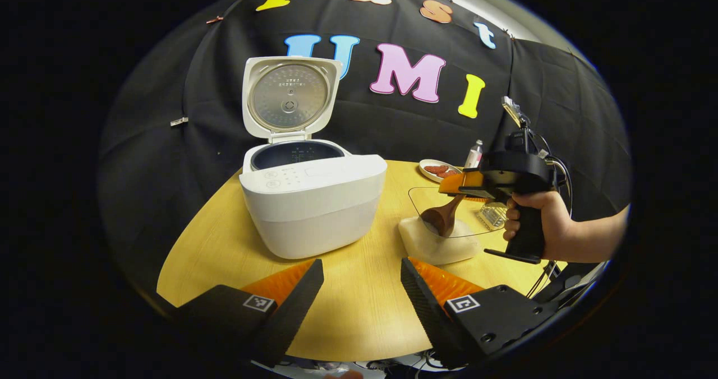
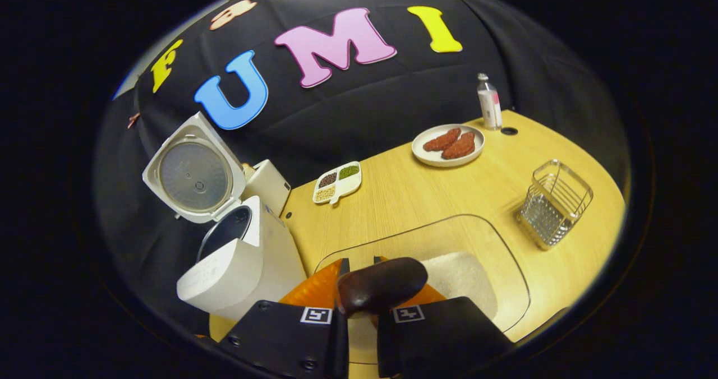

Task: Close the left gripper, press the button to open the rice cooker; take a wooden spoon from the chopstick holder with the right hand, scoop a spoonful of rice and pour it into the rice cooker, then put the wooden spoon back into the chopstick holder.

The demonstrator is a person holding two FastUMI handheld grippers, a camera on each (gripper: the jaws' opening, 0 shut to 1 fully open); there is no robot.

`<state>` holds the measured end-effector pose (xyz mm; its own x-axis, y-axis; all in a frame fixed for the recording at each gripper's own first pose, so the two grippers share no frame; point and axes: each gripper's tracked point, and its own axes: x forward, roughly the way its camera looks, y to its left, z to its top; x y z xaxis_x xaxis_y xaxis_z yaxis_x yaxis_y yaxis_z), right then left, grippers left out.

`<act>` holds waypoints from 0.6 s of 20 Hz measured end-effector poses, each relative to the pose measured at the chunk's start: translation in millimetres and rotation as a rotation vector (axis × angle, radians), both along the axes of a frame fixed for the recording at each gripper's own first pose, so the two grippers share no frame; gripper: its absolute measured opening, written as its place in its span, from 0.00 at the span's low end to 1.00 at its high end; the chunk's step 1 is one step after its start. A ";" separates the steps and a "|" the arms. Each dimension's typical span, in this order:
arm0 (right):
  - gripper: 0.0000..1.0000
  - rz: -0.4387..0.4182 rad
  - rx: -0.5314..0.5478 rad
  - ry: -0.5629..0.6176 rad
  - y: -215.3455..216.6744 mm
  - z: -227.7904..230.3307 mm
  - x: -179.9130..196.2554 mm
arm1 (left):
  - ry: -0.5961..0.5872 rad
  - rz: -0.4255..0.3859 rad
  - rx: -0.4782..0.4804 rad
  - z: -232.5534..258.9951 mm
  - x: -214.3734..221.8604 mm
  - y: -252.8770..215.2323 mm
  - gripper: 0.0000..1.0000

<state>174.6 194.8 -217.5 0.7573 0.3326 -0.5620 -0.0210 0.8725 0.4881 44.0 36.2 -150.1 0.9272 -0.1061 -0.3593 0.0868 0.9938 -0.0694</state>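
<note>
The white rice cooker [image 1: 314, 199] stands open on the table, its lid [image 1: 289, 96] upright and the dark inner pot showing. My left gripper [image 1: 362, 289] hangs open in front of it, holding nothing. At the right, a hand holds my right gripper [image 1: 457, 185], shut on the wooden spoon [image 1: 443, 216]. The spoon's bowl dips into the clear container of rice [image 1: 437, 239]. In the right gripper view, the right gripper [image 2: 359, 267] clamps the dark spoon [image 2: 381, 289] above the rice [image 2: 465, 278]. The cooker [image 2: 241, 261] sits to its left, and the wire chopstick holder [image 2: 555, 202] to its right.
A plate of reddish food [image 2: 449, 143] and a small bottle [image 2: 489, 101] stand at the back of the wooden table [image 2: 404, 199]. A divided dish of beans [image 2: 337, 181] lies near the cooker. The chopstick holder [image 1: 493, 215] sits behind the rice container.
</note>
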 end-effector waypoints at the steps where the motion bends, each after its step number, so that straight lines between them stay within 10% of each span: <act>1: 0.24 -0.020 0.043 0.037 0.4 -0.8 -1.7 | -0.001 -0.001 0.001 -1.0 0.2 -2.1 0.96; 12: 0.24 -0.236 0.416 0.327 -42.3 -23.7 -8.5 | -0.015 0.010 -0.026 14.2 4.6 -15.3 0.96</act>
